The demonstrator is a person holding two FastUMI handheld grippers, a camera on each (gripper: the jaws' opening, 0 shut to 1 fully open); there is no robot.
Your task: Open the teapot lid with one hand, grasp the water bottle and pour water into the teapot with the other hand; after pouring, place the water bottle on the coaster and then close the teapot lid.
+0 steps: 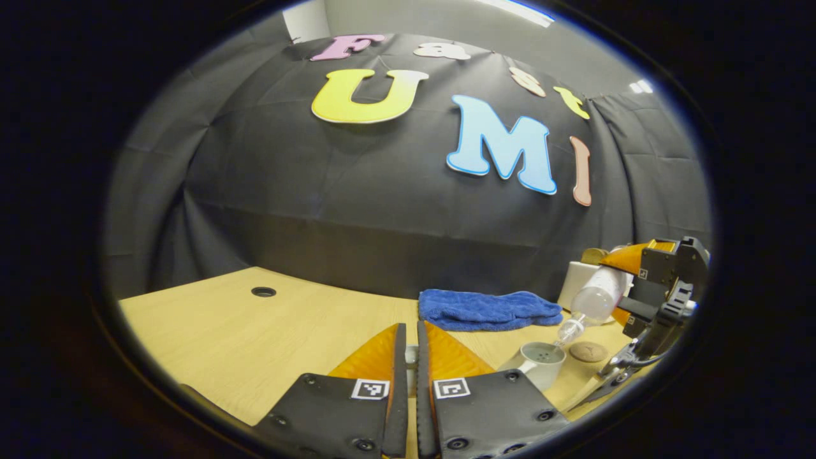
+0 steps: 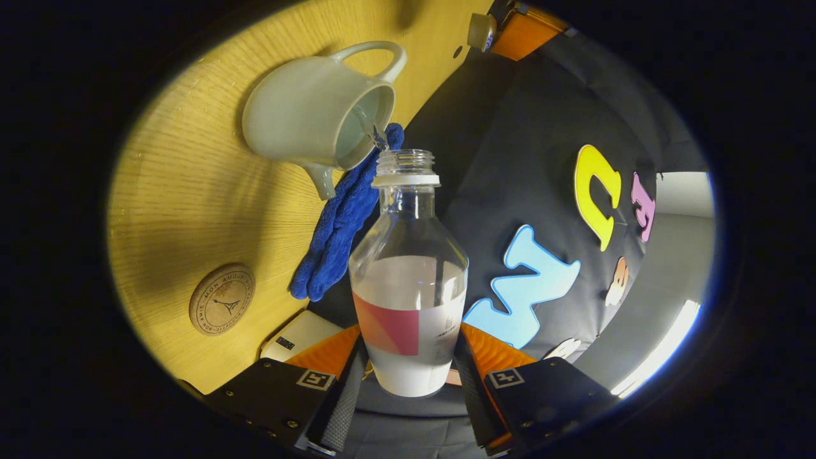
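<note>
Right hand-held gripper (image 2: 408, 376): fingers clamped on the clear plastic water bottle (image 2: 409, 280), uncapped, tilted, part full.
Left hand-held gripper (image 1: 410, 357): fingers nearly together, pinching a small pale object, likely the teapot lid (image 1: 411, 354); identity uncertain.
Pale green glazed ceramic teapot (image 2: 306, 121): lidless, on light wood-grain surface (image 2: 191, 191); thin stream enters its opening.
Round cork coaster (image 2: 222, 299): flat, apart from teapot.
Blue terry towel (image 2: 338, 229): crumpled beside teapot.

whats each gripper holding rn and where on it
Right gripper clamps the water bottle at its lower body. Left gripper pinches something small, probably the teapot lid.
</note>
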